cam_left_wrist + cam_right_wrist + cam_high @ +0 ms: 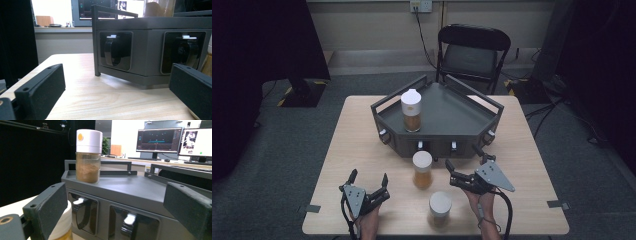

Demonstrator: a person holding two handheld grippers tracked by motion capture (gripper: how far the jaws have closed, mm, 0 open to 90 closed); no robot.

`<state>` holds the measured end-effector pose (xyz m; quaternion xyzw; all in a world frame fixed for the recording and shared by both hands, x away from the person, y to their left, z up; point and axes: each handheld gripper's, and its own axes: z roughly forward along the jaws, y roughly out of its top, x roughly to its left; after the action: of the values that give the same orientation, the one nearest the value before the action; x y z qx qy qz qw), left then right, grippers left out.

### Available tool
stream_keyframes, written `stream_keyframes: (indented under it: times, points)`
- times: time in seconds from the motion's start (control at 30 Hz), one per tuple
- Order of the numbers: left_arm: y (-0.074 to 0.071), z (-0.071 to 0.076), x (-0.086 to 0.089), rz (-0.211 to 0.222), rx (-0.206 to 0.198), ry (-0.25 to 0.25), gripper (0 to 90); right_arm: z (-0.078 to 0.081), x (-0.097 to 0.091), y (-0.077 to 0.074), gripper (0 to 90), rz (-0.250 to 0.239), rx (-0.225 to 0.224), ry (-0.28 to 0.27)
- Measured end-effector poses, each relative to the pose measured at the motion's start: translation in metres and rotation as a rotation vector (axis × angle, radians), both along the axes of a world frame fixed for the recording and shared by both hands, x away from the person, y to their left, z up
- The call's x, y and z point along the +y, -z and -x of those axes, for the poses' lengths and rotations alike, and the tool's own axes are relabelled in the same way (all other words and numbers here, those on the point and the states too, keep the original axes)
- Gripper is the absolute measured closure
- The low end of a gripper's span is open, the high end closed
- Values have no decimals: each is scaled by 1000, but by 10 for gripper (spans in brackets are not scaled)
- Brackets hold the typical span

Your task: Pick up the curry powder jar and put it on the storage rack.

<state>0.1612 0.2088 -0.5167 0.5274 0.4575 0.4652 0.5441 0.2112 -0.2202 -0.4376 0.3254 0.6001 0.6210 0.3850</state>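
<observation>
Plainly, both tools stand released with nothing between their jaws: the right gripper [463, 165] hovers just right of the middle jar [422, 169], a smooth clear cylinder of amber powder under a rounded white cap. Its jaw could clip that tall, narrow jar and topple it toward the near jar [440, 208]. The left gripper [368, 178] rests apart on the pale wood-grain table [352, 145], before the matte grey angular rack [447, 112] carrying the third jar [411, 111].

Each gripper is black with two thick, flat jaws that have small screw holes near their base. The right gripper [464, 166], nearest the grey tray [462, 112], carries a grey three-cornered plate; a black cable trails from each gripper.
</observation>
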Motion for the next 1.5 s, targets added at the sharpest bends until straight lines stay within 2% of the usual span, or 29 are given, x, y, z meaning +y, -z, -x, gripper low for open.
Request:
stream_keyframes:
  times: [0.23, 0.37, 0.77, 0.93, 1.5]
  points:
    - [0, 0, 0, 0, 0, 0, 3, -11, 6, -5, 47, -2, 0, -52]
    - [0, 0, 0, 0, 0, 0, 3, -17, 10, -6, 56, 13, -5, -84]
    - [0, 0, 0, 0, 0, 0, 3, -35, 14, 0, 95, 44, -7, -173]
    - [0, 0, 0, 0, 0, 0, 3, -45, 12, 2, 96, 33, 14, -217]
    - [0, 0, 0, 0, 0, 0, 3, -66, 10, 6, 120, 71, 59, -334]
